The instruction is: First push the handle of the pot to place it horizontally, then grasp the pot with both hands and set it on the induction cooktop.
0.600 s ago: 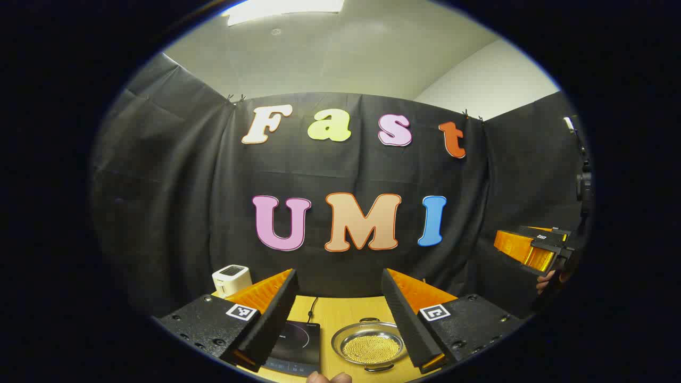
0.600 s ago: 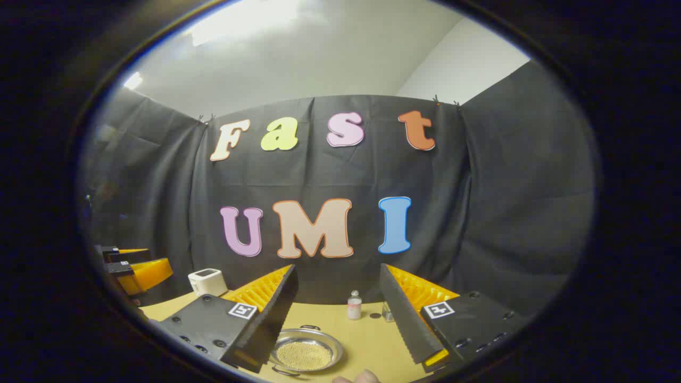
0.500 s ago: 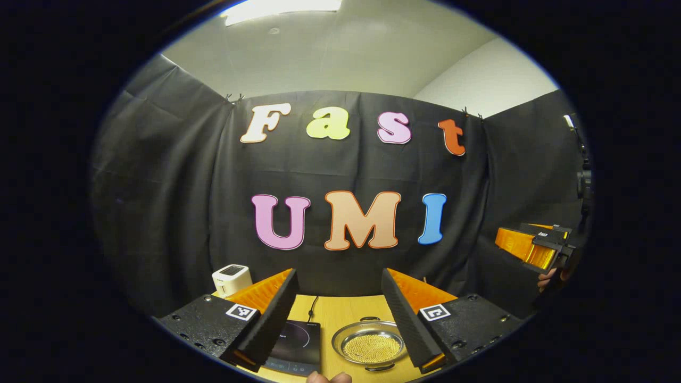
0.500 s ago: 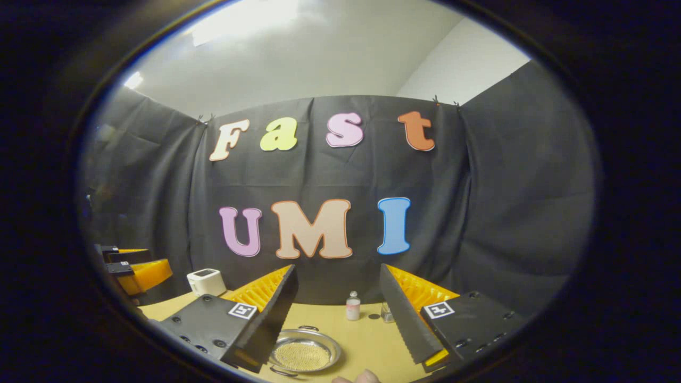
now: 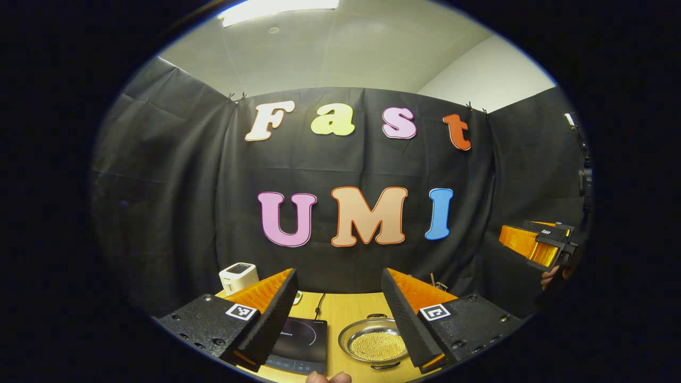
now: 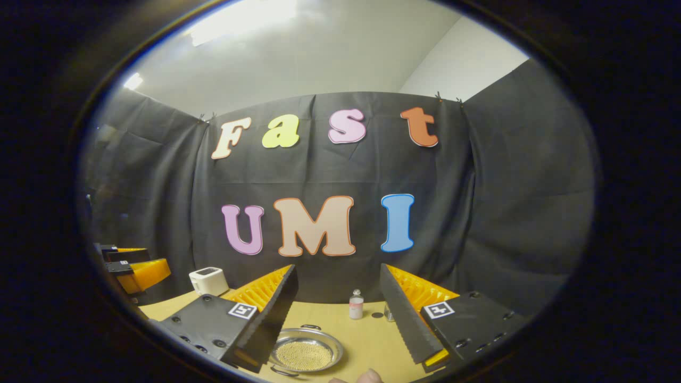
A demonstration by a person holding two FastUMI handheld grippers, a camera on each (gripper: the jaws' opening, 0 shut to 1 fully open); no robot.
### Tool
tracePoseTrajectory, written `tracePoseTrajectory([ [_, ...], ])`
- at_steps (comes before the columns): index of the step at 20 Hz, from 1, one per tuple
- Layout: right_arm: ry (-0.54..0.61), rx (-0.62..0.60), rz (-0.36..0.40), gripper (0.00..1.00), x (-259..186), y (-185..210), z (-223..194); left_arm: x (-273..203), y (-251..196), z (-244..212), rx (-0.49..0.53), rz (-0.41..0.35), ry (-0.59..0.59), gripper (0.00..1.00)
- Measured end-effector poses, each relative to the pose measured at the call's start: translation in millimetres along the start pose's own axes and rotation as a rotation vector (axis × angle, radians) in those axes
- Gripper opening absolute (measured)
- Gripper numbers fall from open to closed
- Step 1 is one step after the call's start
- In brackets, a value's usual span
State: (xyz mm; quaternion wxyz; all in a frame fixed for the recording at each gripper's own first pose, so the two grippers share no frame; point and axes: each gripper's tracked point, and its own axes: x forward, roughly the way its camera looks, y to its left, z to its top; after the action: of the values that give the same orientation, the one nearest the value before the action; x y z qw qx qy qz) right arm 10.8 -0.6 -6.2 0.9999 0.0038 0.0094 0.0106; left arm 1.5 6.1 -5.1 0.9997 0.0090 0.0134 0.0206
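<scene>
On the desk (image 5: 340, 319), the pot (image 5: 375, 344) is sitting untouched beside the cooktop (image 5: 298, 340); both claws, left claw (image 5: 338, 314) and right claw (image 6: 338, 314), are hovering spread, having edged slightly forward.

No legible text on the induction cooktop (image 5: 298, 343)

We see a shiny metal pot (image 5: 374, 344) of fine golden beads (image 5: 375, 346) on a matt pale wood table (image 6: 367, 335), beside a glossy dark glass induction cooktop (image 5: 299, 342), before matt, creased black cloth (image 5: 170, 186).
</scene>
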Motion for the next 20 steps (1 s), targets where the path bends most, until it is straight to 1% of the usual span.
tracePoseTrajectory([
  [1,0.003,0.005,0.001,0.96,2,0,-1,0,-1,0,-0.001,0.0,-0.001,0.92],
  [2,0.005,0.007,0.0,0.96,2,-1,-1,0,-2,1,0.0,0.0,-0.002,0.95],
  [3,0.008,0.004,0.002,0.96,2,-2,-3,0,-3,1,0.003,0.0,-0.003,0.95],
  [4,0.01,0.0,0.005,0.96,2,-2,-4,0,-4,2,0.005,0.001,-0.005,0.92],
  [9,0.02,-0.022,0.04,0.97,3,1,-11,-5,-7,1,0.003,0.019,-0.003,0.92],
  [10,0.026,-0.026,0.049,0.91,3,1,-13,-7,-8,2,0.003,0.027,-0.003,0.92],
  [12,0.039,-0.03,0.076,0.89,1,3,-20,-12,-9,1,0.008,0.046,0.001,0.92],
  [13,0.046,-0.033,0.089,0.82,2,3,-22,-15,-10,0,0.01,0.056,0.003,0.92],
  [15,0.069,-0.041,0.117,0.73,3,5,-33,-20,-12,-3,0.015,0.079,0.016,0.92],
  [16,0.076,-0.044,0.128,0.74,3,5,-38,-23,-13,-5,0.018,0.09,0.025,0.92],
  [17,0.073,-0.042,0.139,0.62,4,5,-40,-26,-15,-7,0.022,0.099,0.03,0.92],
  [18,0.064,-0.039,0.141,0.5,5,5,-42,-29,-15,-6,0.028,0.116,0.027,0.95],
  [19,0.061,-0.035,0.15,0.41,6,6,-47,-32,-12,-4,0.038,0.135,0.03,0.95],
  [20,0.08,-0.034,0.168,0.4,7,10,-55,-36,-11,-6,0.044,0.149,0.042,0.95],
])
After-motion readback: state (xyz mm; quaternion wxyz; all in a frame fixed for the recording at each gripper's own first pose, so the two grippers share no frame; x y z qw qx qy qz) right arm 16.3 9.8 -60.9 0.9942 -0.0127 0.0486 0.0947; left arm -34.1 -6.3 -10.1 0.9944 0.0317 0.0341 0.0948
